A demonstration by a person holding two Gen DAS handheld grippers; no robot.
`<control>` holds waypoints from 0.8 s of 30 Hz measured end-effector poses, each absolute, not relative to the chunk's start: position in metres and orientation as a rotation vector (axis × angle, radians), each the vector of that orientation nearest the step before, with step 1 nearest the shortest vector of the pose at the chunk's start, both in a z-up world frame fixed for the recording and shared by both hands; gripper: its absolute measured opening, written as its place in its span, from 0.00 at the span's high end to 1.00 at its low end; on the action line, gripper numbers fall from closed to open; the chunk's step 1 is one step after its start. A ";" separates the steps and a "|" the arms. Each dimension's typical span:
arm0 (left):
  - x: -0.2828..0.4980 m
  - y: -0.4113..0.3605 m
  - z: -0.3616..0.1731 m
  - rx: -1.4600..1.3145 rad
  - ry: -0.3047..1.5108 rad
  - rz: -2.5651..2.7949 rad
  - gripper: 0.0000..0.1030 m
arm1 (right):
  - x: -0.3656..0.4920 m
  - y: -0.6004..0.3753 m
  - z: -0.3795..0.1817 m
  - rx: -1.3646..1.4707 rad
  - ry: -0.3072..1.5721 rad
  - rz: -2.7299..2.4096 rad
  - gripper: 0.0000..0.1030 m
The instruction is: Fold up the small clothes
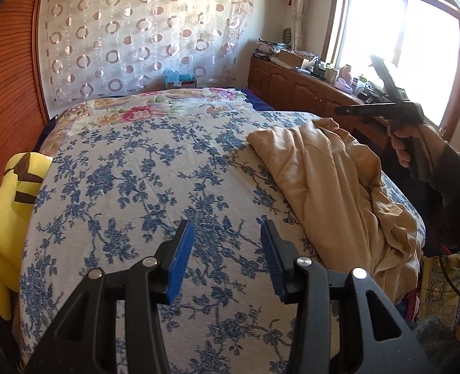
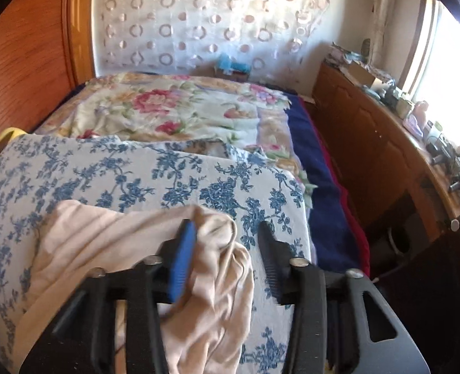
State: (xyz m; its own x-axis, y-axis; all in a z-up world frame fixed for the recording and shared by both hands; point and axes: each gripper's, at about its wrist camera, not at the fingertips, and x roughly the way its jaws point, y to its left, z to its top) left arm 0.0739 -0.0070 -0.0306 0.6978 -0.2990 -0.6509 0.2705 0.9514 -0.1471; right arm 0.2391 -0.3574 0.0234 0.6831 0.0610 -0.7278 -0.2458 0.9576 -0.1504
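I am holding both grippers over the bed (image 1: 111, 168), where the tan garment (image 1: 333, 171) is lying crumpled near the right edge, no fold made yet as far as I can judge. My left gripper (image 1: 227, 258) is hanging wide and empty; my right gripper (image 2: 227, 258), blurred, seems to be spread over the cloth, gripping nothing.

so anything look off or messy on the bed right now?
Only the tan garment: it lies crumpled in a heap at the bed's right edge, partly draped over the side, not spread flat. Both grippers, left and right, are open and empty. The blue floral bedspread looks smooth.
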 end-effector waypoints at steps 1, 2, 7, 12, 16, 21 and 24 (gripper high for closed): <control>0.074 -0.010 -0.032 -0.039 0.734 -0.321 0.58 | 0.226 -0.361 0.027 -0.244 0.792 0.187 0.57; 0.074 -0.013 -0.033 -0.037 0.735 -0.326 0.58 | 0.216 -0.363 0.029 -0.242 0.786 0.202 0.57; 0.073 -0.029 -0.038 -0.024 0.740 -0.348 0.58 | 0.145 -0.367 0.032 -0.229 0.762 0.312 0.57; 0.072 -0.045 -0.043 0.001 0.751 -0.372 0.58 | 0.084 -0.361 0.015 -0.208 0.791 0.406 0.57; 0.070 -0.054 -0.045 0.016 0.756 -0.382 0.58 | 0.057 -0.350 -0.006 -0.205 0.830 0.448 0.57; 0.067 -0.059 -0.045 0.021 0.758 -0.390 0.58 | 0.051 -0.345 -0.022 -0.200 0.862 0.435 0.57; 0.066 -0.060 -0.046 0.021 0.760 -0.393 0.58 | 0.052 -0.347 -0.031 -0.186 0.882 0.426 0.57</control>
